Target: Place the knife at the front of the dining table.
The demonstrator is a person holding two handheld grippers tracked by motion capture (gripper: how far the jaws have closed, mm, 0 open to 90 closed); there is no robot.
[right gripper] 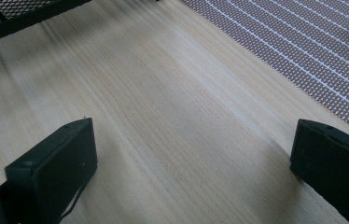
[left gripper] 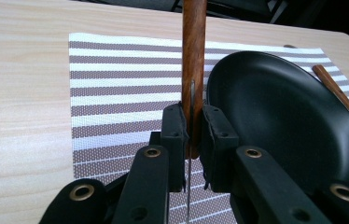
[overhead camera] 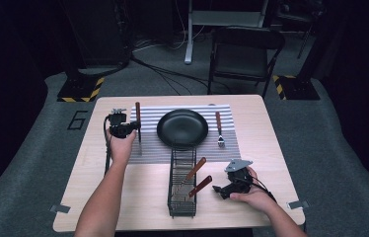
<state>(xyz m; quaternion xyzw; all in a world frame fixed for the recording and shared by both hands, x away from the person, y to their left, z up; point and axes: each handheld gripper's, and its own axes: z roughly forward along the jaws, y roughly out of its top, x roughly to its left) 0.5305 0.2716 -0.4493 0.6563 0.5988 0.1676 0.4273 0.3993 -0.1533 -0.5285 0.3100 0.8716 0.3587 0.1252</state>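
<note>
Jaws of left gripper (left gripper: pixel 192 140) clamping wooden-handled knife (left gripper: pixel 194 56) over striped placemat (left gripper: pixel 116 84), right gripper (right gripper: pixel 191 163) jaws apart.

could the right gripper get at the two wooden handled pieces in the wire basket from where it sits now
Probably yes. The right gripper rests open on the table just beside the wire basket, and both handles stick up over its rim towards that gripper with nothing between them.
</note>
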